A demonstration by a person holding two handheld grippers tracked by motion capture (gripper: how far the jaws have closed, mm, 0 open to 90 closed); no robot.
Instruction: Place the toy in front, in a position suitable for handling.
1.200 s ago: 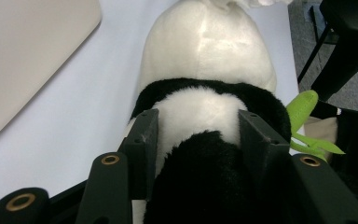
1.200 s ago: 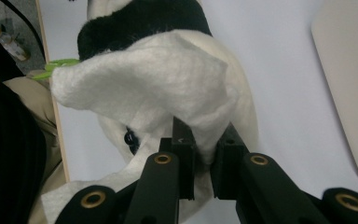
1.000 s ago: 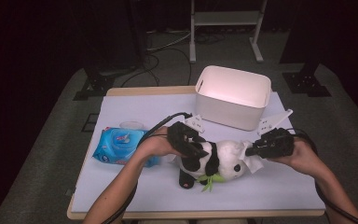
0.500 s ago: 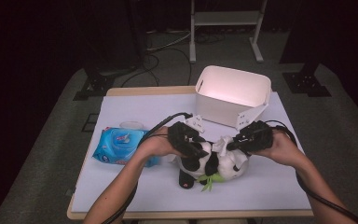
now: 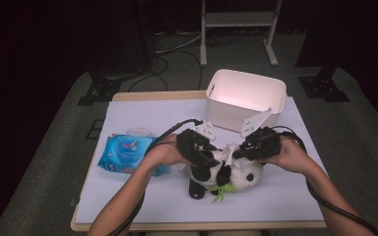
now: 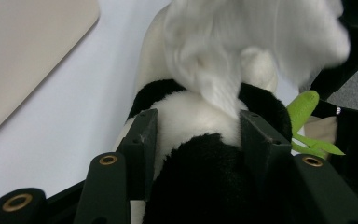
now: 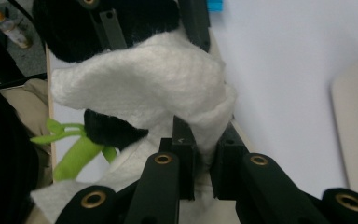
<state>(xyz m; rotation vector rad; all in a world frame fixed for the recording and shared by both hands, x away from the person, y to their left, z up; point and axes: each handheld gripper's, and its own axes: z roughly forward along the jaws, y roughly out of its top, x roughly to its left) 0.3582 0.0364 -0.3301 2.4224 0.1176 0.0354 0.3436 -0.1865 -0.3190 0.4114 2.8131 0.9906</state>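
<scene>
Table-top bin point(image 5: 246, 96), wipes pack point(image 5: 125, 153) overhead

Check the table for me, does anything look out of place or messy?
Nothing spilled or damaged. The panda toy lies on its side, clamped by the left gripper, while the right gripper pinches a white wipe draped over it.

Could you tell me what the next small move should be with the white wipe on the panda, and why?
Probably drag the right tool a little further across the panda, wiping its fur. It is pinched shut on the white wipe, which drapes over the toy, while the left tool clamps the panda's body and holds it on the table.
</scene>
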